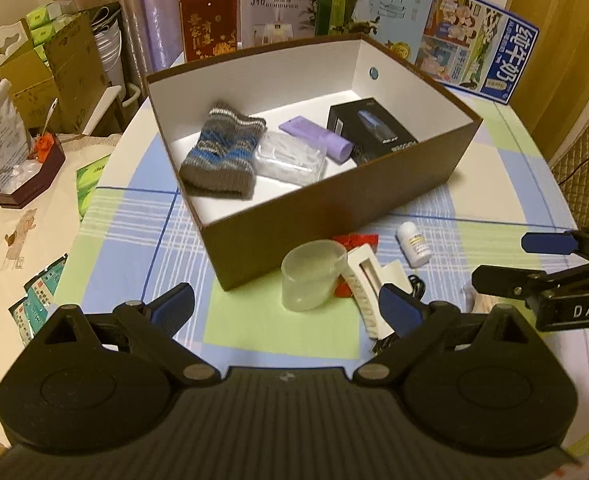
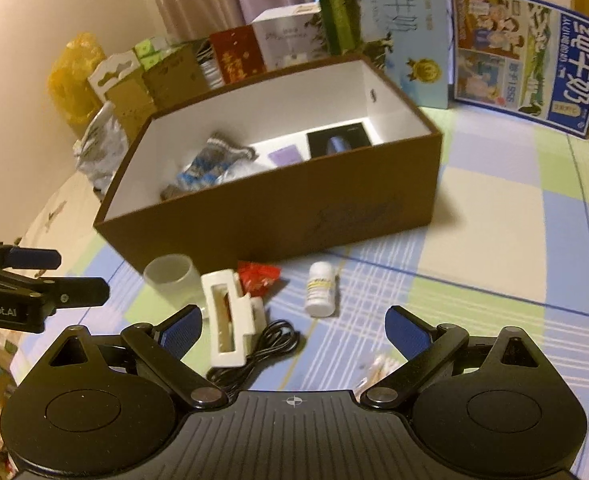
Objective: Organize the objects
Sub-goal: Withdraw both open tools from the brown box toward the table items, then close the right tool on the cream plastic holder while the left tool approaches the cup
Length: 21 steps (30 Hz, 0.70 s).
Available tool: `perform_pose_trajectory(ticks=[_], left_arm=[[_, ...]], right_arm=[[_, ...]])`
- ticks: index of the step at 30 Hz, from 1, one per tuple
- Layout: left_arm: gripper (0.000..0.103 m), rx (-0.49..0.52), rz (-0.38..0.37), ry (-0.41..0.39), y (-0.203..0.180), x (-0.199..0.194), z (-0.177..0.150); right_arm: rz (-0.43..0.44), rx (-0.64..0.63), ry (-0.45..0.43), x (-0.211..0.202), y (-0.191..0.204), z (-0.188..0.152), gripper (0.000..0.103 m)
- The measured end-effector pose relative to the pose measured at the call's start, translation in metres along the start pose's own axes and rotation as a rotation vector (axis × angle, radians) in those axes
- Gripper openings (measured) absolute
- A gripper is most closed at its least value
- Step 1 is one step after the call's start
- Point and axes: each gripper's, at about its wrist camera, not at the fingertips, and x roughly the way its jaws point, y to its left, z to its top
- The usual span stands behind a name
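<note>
An open brown box (image 1: 334,216) (image 2: 278,216) holds a striped knit sock (image 1: 222,152), a clear plastic case (image 1: 290,158), a purple tube (image 1: 316,136) and a black carton (image 1: 370,128). In front of it on the checked cloth lie a frosted cup (image 1: 310,276) (image 2: 170,278), a white hair claw (image 1: 368,284) (image 2: 230,316), a red packet (image 2: 260,278), a small white bottle (image 1: 413,244) (image 2: 320,288) and a black cable (image 2: 254,354). My left gripper (image 1: 286,306) is open, just short of the cup. My right gripper (image 2: 294,328) is open above the cable and bottle.
Cartons and printed boxes (image 1: 478,44) stand behind the brown box. Left of the table edge are a dark tray (image 1: 30,176) with bags, stacked cardboard boxes (image 1: 54,76) and green packets (image 1: 38,296). A quilted chair back (image 1: 586,152) is at the right.
</note>
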Motion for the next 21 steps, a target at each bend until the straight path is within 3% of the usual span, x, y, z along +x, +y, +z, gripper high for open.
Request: perform_pose_trajectory(ticks=[8,21], left_arm=[[0.097,-0.015,0.004,0.024,0.005,0.008,-0.012],[0.097,-0.035,0.016,0.043,0.016,0.020,-0.023]], right_arm=[[0.012,-0.069,0.022,0.016,0.020,-0.009,0.094],[0.022,-0.093,0.053,0.038,0.035,-0.014,0.076]])
